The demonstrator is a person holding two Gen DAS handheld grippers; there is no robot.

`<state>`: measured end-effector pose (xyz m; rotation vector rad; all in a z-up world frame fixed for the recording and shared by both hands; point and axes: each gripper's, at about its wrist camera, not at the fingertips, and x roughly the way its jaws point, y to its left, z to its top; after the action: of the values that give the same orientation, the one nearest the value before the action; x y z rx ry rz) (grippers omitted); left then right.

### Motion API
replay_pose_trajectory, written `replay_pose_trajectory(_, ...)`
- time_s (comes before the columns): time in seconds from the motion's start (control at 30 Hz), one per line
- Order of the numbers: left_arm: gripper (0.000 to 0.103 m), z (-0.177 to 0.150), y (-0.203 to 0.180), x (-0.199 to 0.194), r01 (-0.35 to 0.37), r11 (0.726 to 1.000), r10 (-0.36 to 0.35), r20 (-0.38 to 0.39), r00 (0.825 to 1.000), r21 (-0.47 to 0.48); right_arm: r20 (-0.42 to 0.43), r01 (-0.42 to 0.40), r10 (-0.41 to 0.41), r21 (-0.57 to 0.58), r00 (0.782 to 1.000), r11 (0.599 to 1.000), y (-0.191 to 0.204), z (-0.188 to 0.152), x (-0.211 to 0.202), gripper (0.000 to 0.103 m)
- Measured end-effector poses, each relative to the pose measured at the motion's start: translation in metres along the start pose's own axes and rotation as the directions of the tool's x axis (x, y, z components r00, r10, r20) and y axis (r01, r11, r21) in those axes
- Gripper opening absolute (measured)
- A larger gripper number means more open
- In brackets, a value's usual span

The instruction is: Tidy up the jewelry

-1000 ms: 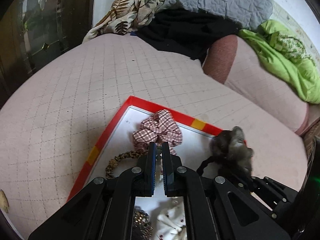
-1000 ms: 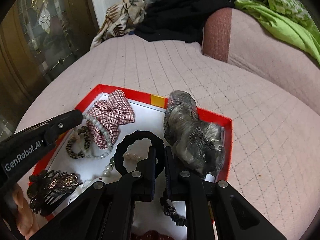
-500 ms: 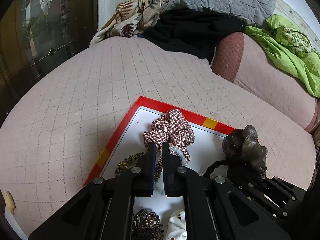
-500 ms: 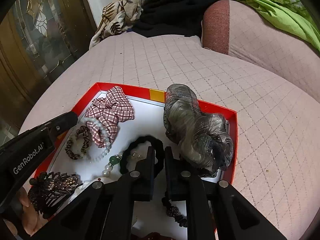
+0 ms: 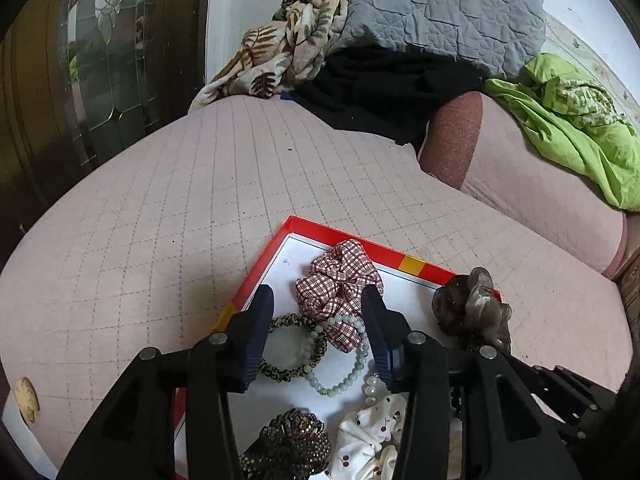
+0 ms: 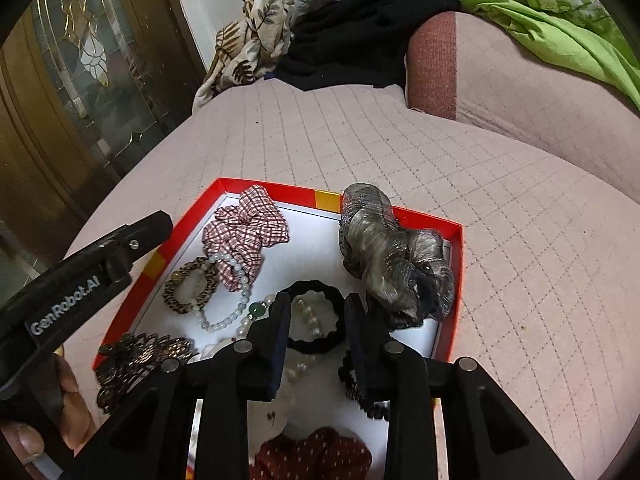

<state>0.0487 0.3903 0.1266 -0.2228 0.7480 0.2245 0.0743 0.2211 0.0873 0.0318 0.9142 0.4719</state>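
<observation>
While both grippers hang spread and empty over the red-rimmed tray (image 6: pixel 456 280) on the pink sofa (image 5: pixel 160 208), most pieces already lie inside it. The left gripper (image 5: pixel 318 320) frames the plaid scrunchie (image 5: pixel 340 284) and pearl bracelet (image 5: pixel 344 372); the right gripper (image 6: pixel 318 322) brackets the black hair tie (image 6: pixel 316 320). Judging by the jumble, sorting seems unfinished.

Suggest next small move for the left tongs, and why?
Probably ease the left tongs down and shut on the pale bead bracelet. They stand open over the red tray, holding nothing, with the bracelet and the plaid scrunchie lying between the tips. The right tongs are open too, over the black hair tie.
</observation>
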Motion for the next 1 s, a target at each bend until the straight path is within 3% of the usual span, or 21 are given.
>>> replay_pose_trajectory(0.43,0.055,-0.008,-0.012,-0.022,-0.041,0.997,0.037,0.053,0.998,0.072,0.048,0.036,-0.036,0.0,0.998,0.999,-0.014,-0.016,-0.043,0.043)
replay_pose_trajectory(0.73,0.06,-0.009,-0.013,-0.03,-0.043,0.996,0.037,0.07,0.997,0.081,0.04,0.055,-0.058,0.075,0.998,0.996,-0.044,-0.029,-0.055,0.044)
replay_pose_trajectory(1.0,0.065,-0.015,-0.024,-0.038,-0.058,0.991,0.046,0.094,0.994,0.12,0.039,0.076,-0.079,0.069,0.996,0.995,-0.047,-0.045,-0.065,0.049)
